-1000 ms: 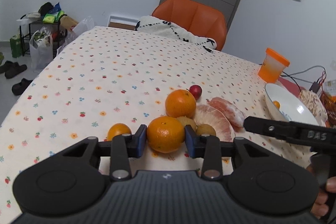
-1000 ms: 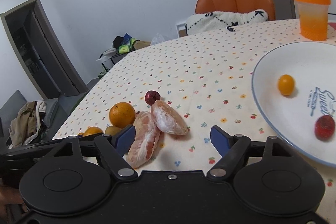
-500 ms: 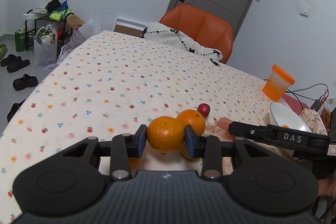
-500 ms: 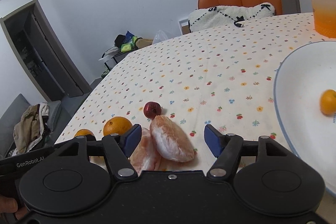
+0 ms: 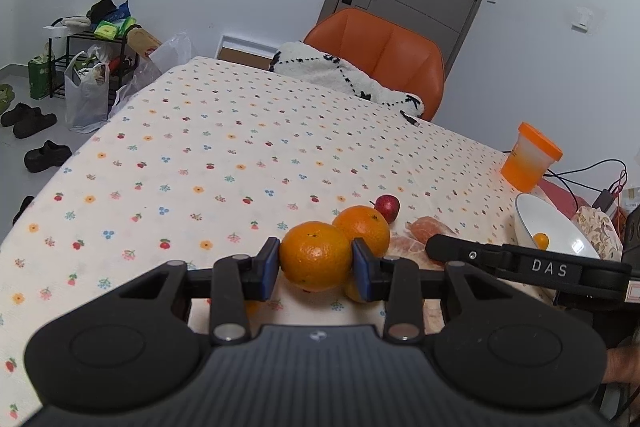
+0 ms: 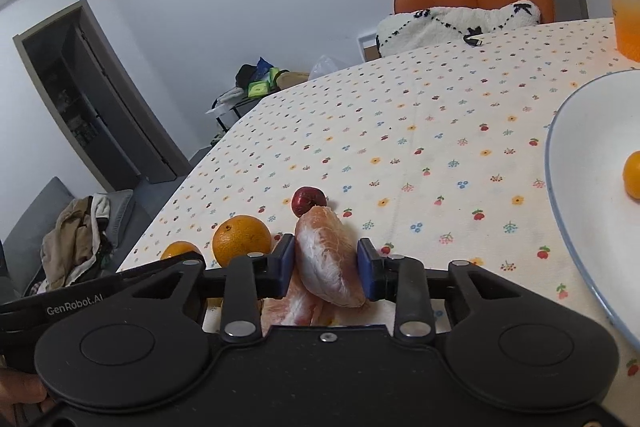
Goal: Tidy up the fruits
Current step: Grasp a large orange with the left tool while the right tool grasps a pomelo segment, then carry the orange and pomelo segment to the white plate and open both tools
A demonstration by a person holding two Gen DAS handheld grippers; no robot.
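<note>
Orange (image 5: 314,255): pinched in my left claw (image 5: 315,264), lifted above the desk (image 5: 224,155). Pomelo wedge (image 6: 328,261): between my right claw's (image 6: 327,267) pads, both touching it, over a second wedge (image 6: 294,305) lying on the desk. Nearby: another orange (image 6: 241,240), a small red fruit (image 6: 307,201). Right: white bowl (image 6: 580,227) holding a kumquat (image 6: 633,174).

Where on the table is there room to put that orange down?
The tablecloth is bare from the fruit pile back to the white blanket by the chair. The white plate holds only a small orange fruit in view. It is crowded around the loose orange, red fruit and pomelo pieces.
</note>
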